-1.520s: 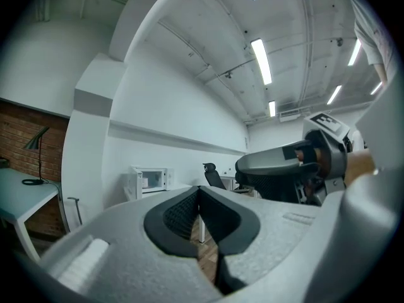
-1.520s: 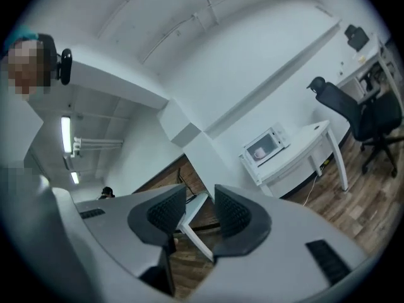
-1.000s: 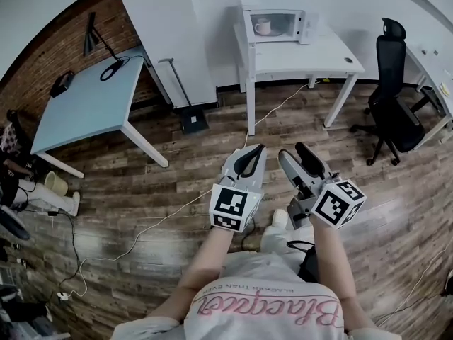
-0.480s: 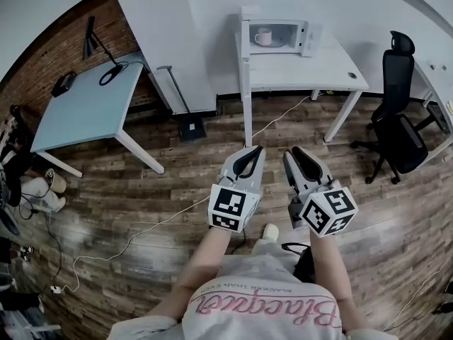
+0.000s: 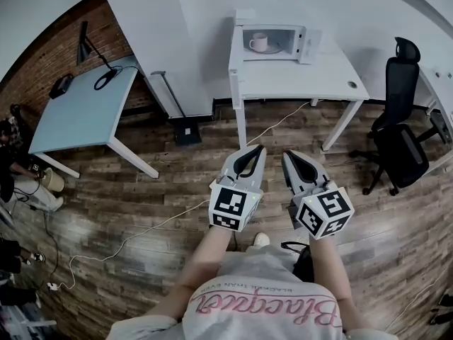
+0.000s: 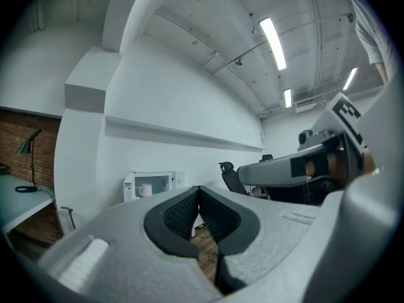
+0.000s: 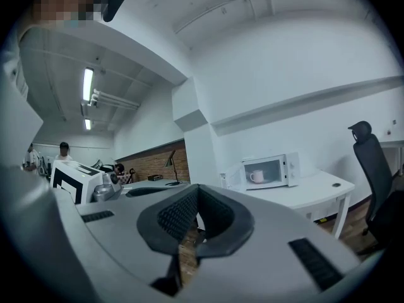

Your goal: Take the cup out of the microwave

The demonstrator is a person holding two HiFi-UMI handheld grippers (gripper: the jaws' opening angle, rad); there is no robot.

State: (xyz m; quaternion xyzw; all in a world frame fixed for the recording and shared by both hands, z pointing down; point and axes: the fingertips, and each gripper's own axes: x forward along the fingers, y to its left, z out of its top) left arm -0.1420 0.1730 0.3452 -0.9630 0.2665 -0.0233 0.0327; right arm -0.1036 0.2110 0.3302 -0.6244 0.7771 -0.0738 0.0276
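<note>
A white cup stands inside the open white microwave on a white desk across the room. The cup in the microwave is small and far off in the left gripper view. It appears again as the cup in the microwave in the right gripper view. My left gripper is shut and holds nothing. The jaws of my right gripper have just been closing and now meet with nothing between them. Both are held side by side over the wooden floor, well short of the desk.
A light-blue desk with a black lamp stands at the left. A black office chair is at the right. A pale cable runs across the floor. A white pillar lies between the two desks.
The desk and microwave have come closer as the person walks toward them. The right gripper's jaws went from spread to closed, and that gripper rolled. The left gripper stayed closed.
</note>
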